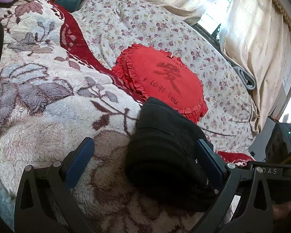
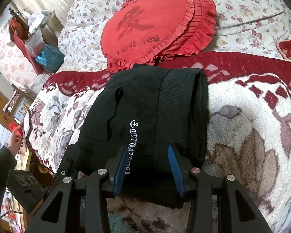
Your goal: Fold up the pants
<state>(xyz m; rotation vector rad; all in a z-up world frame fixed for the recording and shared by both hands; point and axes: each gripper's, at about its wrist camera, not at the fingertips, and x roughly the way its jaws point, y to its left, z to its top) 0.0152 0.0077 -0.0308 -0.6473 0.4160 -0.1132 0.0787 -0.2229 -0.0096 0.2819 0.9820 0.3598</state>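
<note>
Pants [image 2: 145, 112] sit folded on the blanket [image 2: 252, 136]; our left gripper [image 1: 145, 167] is spread wide, right gripper [image 2: 147, 170] parted over them, so pulling away could drag the layers apart.

Folded pants [image 2: 145, 116] lying on a blanket [image 2: 252, 136], far end just short of a cushion [image 2: 151, 25] resting on a quilt [image 2: 242, 5] behind. Right gripper [image 2: 148, 170] over the near end of the pants, fingers apart, one on either side of the lettering band. Left gripper [image 1: 145, 163] wide apart at the pants' side, right finger [image 1: 209, 161] against the fabric, left finger [image 1: 81, 159] over the blanket. Curtain [image 1: 252, 38] hanging beyond the quilt.
</note>
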